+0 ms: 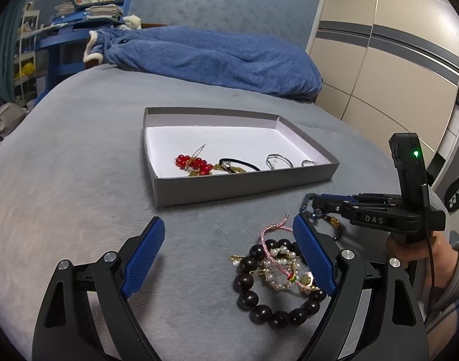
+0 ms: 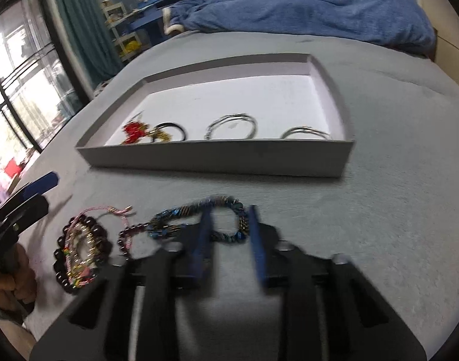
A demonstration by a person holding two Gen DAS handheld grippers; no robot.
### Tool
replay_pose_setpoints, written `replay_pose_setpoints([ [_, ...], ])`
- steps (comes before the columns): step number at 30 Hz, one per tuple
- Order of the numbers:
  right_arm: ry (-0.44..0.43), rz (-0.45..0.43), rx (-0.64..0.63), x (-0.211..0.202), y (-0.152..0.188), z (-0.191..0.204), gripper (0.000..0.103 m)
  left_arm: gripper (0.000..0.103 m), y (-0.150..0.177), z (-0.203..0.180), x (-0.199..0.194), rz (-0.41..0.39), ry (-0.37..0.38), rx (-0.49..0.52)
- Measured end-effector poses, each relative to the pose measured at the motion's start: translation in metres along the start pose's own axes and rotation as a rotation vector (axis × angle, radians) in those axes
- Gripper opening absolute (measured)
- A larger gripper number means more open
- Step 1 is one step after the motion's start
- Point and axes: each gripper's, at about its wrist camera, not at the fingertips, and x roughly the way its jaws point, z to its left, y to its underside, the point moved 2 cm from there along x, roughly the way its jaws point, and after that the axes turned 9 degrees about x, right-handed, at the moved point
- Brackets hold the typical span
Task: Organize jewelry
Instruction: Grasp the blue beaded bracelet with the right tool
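A grey shallow box [image 1: 244, 183] [image 2: 217, 156] lies on the bed and holds a red bead piece [image 1: 195, 162], a black band [image 1: 238, 164] and silver hoops [image 1: 279, 160] [image 2: 231, 126]. A dark wooden bead bracelet [image 1: 256, 294] [image 2: 61, 255] with a pearl bracelet [image 1: 279, 266] and pink cord [image 1: 274, 228] lies in front. My left gripper [image 1: 229, 258] is open beside that pile. My right gripper [image 2: 228, 228] [image 1: 315, 203] is part open, its fingers straddling a dark blue beaded bracelet [image 2: 196, 210] lying on the bed. This view is blurred.
A blue blanket [image 1: 217, 57] is bunched at the far end of the grey bed cover [image 1: 79, 162]. A cream wardrobe [image 1: 389, 60] stands on the right. A blue shelf with books [image 1: 88, 9] and a window [image 2: 22, 84] are on the left.
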Motion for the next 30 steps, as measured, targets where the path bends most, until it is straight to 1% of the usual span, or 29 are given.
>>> replay_pose_setpoints([
  [1, -0.003, -0.009, -0.006, -0.002, 0.001, 0.001, 0.007, 0.087, 0.0, 0.0, 0.0, -0.001, 0.001, 0.0],
  [3, -0.006, -0.038, 0.005, -0.007, 0.001, -0.001, 0.007, 0.087, 0.001, 0.0, -0.001, -0.003, 0.002, 0.0],
  [6, -0.005, -0.109, 0.081, -0.022, 0.0, -0.016, 0.007, 0.087, 0.0, 0.0, -0.001, -0.003, 0.003, 0.001],
  [10, 0.028, -0.169, 0.185, -0.038, 0.002, -0.039, 0.007, 0.087, 0.0, 0.0, -0.001, -0.003, 0.003, 0.0],
  [14, 0.055, -0.171, 0.231, -0.044, 0.006, -0.051, 0.007, 0.087, 0.0, -0.002, 0.0, 0.004, 0.009, 0.008],
  [17, 0.074, -0.146, 0.227, -0.039, 0.007, -0.052, 0.007, 0.087, -0.002, -0.007, 0.002, 0.007, 0.048, 0.033],
  [19, 0.098, -0.119, 0.215, -0.033, 0.007, -0.05, 0.007, 0.086, -0.005, -0.015, 0.004, 0.009, 0.078, 0.07],
  [21, 0.109, -0.097, 0.202, -0.03, 0.008, -0.047, 0.008, 0.082, -0.009, -0.028, 0.007, 0.015, 0.112, 0.121],
  [22, 0.11, -0.088, 0.198, -0.028, 0.008, -0.047, 0.01, 0.082, -0.011, -0.033, 0.009, 0.015, 0.122, 0.14],
  [23, 0.109, -0.081, 0.197, -0.026, 0.007, -0.045, 0.013, 0.079, -0.013, -0.038, 0.01, 0.016, 0.13, 0.156],
  [25, 0.106, -0.071, 0.201, -0.023, 0.006, -0.045, 0.014, 0.071, -0.019, -0.05, 0.018, 0.03, 0.167, 0.189],
  [26, 0.101, -0.069, 0.205, -0.023, 0.006, -0.047, 0.015, 0.065, -0.021, -0.054, 0.022, 0.038, 0.177, 0.197],
  [30, 0.093, -0.066, 0.215, -0.022, 0.008, -0.049, 0.015, 0.053, -0.031, -0.073, 0.046, 0.106, 0.2, 0.258],
])
